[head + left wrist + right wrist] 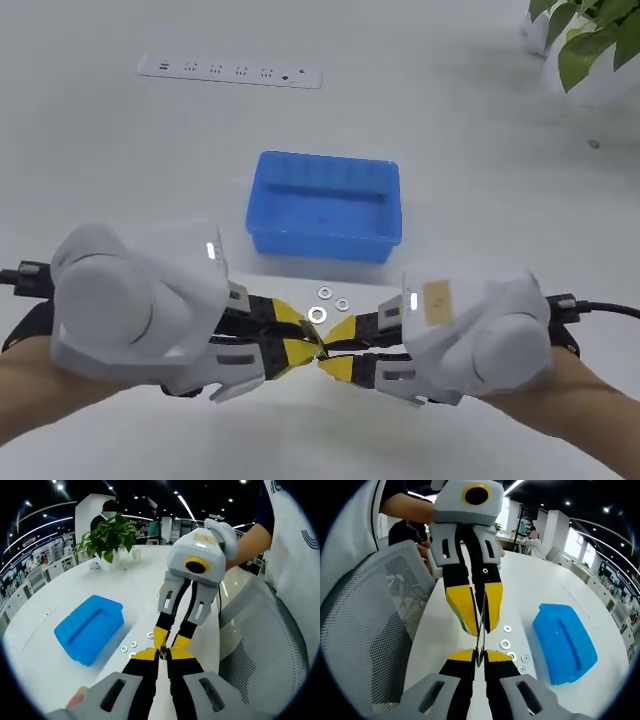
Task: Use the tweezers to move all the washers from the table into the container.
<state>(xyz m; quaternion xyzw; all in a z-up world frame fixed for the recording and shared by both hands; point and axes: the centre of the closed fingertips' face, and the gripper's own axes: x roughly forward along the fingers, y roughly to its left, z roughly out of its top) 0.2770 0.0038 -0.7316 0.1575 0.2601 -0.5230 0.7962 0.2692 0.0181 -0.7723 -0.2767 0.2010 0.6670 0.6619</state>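
Nearest us: left gripper (300, 335) and right gripper (337, 348), tip to tip, low over the white table (470, 170). We see the tweezers (480, 630) as a thin bright metal strip bridging the two. One end is pinched between the left gripper's yellow pads and the other between the right gripper's. Both sets of jaws are closed down to the thickness of the metal. From the head view the tweezers (320, 350) are just a short sliver between the tips, and we can't tell which end is the point. The washers (505, 643) are small flat silver rings with round holes, lying flat on the table in a loose cluster. We count five in the right gripper view and three in the head view. They sit just beyond the gripper tips, between them and the container (325, 205), a blue rectangular plastic tub with a raised rim, standing upright. A white power strip (230, 71) lies well past the container, and a green plant (590, 35) is at the far right corner. A grey mesh chair (375, 630) shows behind the left gripper in the right gripper view.
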